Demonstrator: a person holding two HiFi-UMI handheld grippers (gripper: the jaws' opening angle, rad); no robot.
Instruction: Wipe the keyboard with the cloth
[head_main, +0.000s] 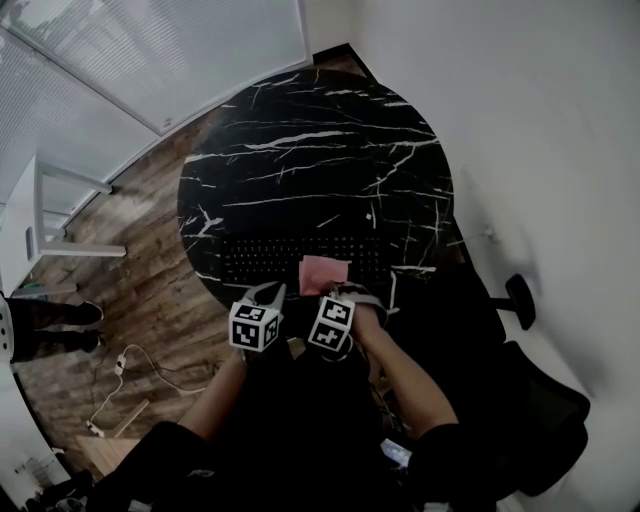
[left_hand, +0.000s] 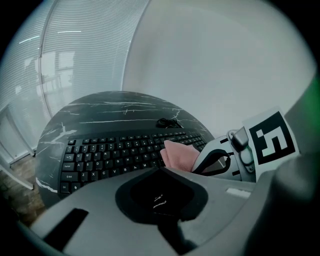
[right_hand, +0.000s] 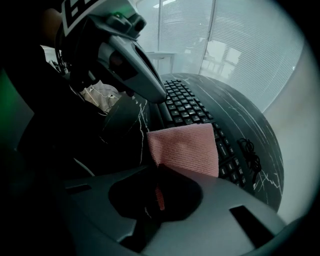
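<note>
- My right gripper (right_hand: 158, 169) was clamped on the near edge of the pink, square, woven cloth (right_hand: 186, 146); a strip of the fabric showed inside the jaw recess, so the grip looked firm enough to drag it.
- The rest of the cloth lay flat over the keys at the near side of the black full-size keyboard (head_main: 262, 258), a little right of its middle. I judged it was spread that way so that a broad face, not a bunched corner, would meet the keys.
- My left gripper (left_hand: 160, 171) hung just beside the right one, over the keyboard's near edge, its jaws together on nothing. From the right gripper view they read as one closed beak, touching neither cloth nor keys. I took it to be kept close in case the keyboard needed steadying.
- The wipe seemed barely begun: most of the keys to the left lay uncovered.
- The keyboard sat along the near rim of the round black marble table with white veins (head_main: 310, 140), within easy reach.
- Its thin black cable (left_hand: 168, 122) lay coiled on the table behind it, clear of the wiping path.
</note>
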